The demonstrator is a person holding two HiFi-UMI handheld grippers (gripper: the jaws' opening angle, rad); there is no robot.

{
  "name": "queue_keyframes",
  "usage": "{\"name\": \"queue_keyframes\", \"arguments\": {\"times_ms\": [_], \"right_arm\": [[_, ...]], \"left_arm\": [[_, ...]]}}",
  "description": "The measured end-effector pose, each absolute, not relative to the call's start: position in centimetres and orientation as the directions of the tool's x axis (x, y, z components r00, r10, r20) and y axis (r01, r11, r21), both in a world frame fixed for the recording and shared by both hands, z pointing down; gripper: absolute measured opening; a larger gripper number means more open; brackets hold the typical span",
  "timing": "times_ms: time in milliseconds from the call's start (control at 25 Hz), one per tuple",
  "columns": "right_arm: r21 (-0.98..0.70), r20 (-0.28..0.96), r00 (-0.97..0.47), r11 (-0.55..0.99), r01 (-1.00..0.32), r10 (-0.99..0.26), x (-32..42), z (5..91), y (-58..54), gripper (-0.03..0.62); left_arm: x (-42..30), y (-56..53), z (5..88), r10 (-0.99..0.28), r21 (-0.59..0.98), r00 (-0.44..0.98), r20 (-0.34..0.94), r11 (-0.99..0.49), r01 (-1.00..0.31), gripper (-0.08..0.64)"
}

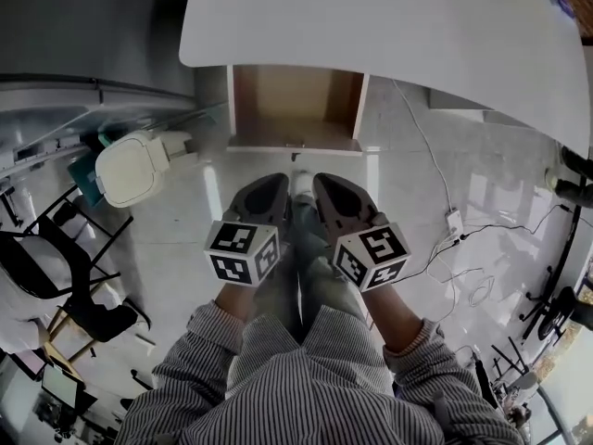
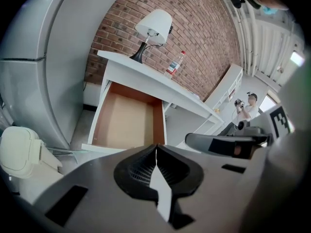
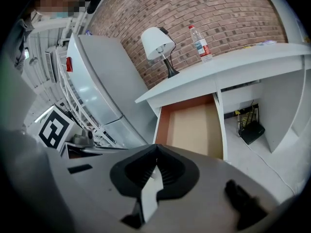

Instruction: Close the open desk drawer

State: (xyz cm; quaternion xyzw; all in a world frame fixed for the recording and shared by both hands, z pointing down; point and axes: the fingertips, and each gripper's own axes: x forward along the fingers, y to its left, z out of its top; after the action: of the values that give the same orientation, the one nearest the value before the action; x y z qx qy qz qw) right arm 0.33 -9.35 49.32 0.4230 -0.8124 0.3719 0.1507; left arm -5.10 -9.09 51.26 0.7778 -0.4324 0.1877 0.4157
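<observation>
The desk drawer (image 1: 295,103) stands pulled out from under the white desk top (image 1: 389,26); its wooden inside is empty and its white front panel (image 1: 295,146) faces me. Both grippers hang side by side just short of that panel and touch nothing. My left gripper (image 1: 278,184) is shut and empty, as is my right gripper (image 1: 321,184). The left gripper view has the drawer (image 2: 127,120) straight beyond the closed jaws of the left gripper (image 2: 156,147). In the right gripper view the drawer (image 3: 195,125) lies ahead and a little right of the right gripper (image 3: 156,147).
A white lidded bin (image 1: 130,167) stands left of the drawer, with a black chair (image 1: 56,267) further left. Cables and a power strip (image 1: 454,222) lie on the floor at right. A lamp (image 2: 153,25) and a bottle (image 2: 175,64) stand on the desk. A black box (image 3: 252,131) sits under it.
</observation>
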Motion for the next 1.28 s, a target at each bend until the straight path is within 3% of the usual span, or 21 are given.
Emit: {"name": "queue_keyframes", "arguments": {"times_ms": [1280], "right_arm": [[-0.520, 0.621, -0.548, 0.229, -0.823, -0.561, 1.0, 63.5, -10.3, 0.017]], "left_arm": [[-6.4, -10.7, 65.4, -0.500, 0.479, 0.507, 0.703, -0.194, -0.856, 0.017]]}}
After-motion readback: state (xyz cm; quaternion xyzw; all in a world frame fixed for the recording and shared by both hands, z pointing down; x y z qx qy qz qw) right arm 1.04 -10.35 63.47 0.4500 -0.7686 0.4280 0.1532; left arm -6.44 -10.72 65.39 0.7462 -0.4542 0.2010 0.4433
